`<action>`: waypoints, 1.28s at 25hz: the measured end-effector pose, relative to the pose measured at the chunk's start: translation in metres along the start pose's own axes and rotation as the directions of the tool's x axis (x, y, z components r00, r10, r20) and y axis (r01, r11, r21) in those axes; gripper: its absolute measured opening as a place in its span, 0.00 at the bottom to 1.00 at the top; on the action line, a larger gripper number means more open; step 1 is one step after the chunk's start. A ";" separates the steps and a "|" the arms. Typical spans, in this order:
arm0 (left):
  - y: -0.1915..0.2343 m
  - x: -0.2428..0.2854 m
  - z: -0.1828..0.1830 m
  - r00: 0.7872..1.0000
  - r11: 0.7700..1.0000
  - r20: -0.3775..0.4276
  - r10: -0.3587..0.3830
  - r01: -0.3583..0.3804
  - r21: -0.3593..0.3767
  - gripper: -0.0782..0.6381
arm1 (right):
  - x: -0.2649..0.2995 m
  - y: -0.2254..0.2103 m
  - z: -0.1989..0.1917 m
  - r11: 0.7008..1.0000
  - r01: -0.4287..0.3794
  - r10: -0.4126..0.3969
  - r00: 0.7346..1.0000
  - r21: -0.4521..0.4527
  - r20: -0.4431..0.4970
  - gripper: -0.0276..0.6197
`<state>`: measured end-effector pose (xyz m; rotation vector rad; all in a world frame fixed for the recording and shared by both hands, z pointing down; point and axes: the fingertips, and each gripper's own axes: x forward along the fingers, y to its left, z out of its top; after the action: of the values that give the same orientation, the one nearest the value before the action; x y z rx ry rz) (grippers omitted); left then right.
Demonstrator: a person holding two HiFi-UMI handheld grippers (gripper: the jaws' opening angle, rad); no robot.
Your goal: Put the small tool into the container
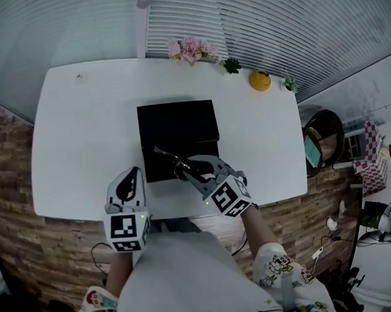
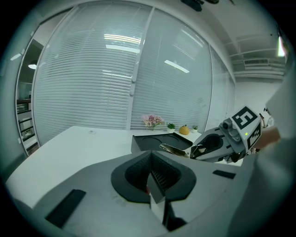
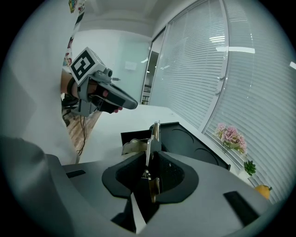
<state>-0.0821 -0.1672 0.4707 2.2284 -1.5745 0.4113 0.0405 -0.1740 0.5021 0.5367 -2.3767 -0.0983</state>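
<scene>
A black, shallow container point(image 1: 178, 124) lies in the middle of the white table point(image 1: 78, 138). My right gripper point(image 1: 185, 171) is shut on a small shiny metal tool point(image 1: 165, 153), and the tool's tip reaches over the container's front part. In the right gripper view the tool point(image 3: 151, 144) stands upright between the jaws, with the container point(image 3: 187, 139) just beyond it. My left gripper point(image 1: 127, 185) hovers at the table's front edge, left of the container, its jaws together with nothing in them. From the left gripper view I see the tool point(image 2: 173, 149) sticking out of the right gripper point(image 2: 196, 152).
Pink flowers point(image 1: 191, 49), a small green plant point(image 1: 231, 65) and a yellow fruit point(image 1: 259, 80) line the table's far edge by the window blinds. A dark round chair point(image 1: 324, 140) stands off the table's right end. Wooden floor lies below the front edge.
</scene>
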 end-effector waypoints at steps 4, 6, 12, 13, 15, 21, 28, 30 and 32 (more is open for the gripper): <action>-0.003 0.002 -0.003 1.000 1.000 -0.001 -0.002 0.002 -0.005 0.12 | 0.005 0.002 -0.006 0.998 -0.040 0.039 0.999 -0.046 -0.033 0.17; -0.004 0.002 -0.003 1.000 1.000 -0.001 -0.002 0.002 -0.010 0.12 | 0.008 0.003 -0.009 0.995 -0.064 0.060 0.997 -0.072 -0.054 0.17; -0.003 0.000 -0.006 1.000 1.000 -0.008 -0.001 0.001 -0.020 0.12 | 0.018 0.004 -0.015 0.984 -0.124 0.110 0.988 -0.131 -0.111 0.17; -0.003 0.000 -0.007 1.000 1.000 -0.008 -0.001 0.000 -0.021 0.12 | 0.020 0.003 -0.016 0.981 -0.132 0.115 0.986 -0.140 -0.121 0.17; -0.003 0.001 -0.009 1.000 1.000 -0.009 0.002 -0.002 -0.026 0.12 | 0.024 0.003 -0.020 0.976 -0.148 0.126 0.982 -0.158 -0.141 0.17; 0.001 0.001 -0.011 1.000 0.999 -0.014 0.013 -0.014 -0.034 0.12 | 0.033 0.003 -0.030 0.961 -0.172 0.128 0.971 -0.216 -0.204 0.17; 0.008 0.001 -0.015 1.000 0.999 -0.017 0.025 -0.026 -0.041 0.12 | 0.043 0.003 -0.037 0.950 -0.184 0.120 0.961 -0.253 -0.248 0.17; 0.010 0.001 -0.016 0.999 0.999 -0.023 0.029 -0.029 -0.039 0.12 | 0.046 0.002 -0.039 0.943 -0.186 0.112 0.958 -0.275 -0.264 0.17; 0.011 0.001 -0.016 0.999 0.999 -0.026 0.030 -0.031 -0.038 0.12 | 0.047 0.002 -0.042 0.937 -0.189 0.105 0.954 -0.294 -0.280 0.17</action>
<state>-0.0928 -0.1640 0.4873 2.1642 -1.5920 0.4126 0.0345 -0.1885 0.5632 0.1996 -2.0793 -0.3181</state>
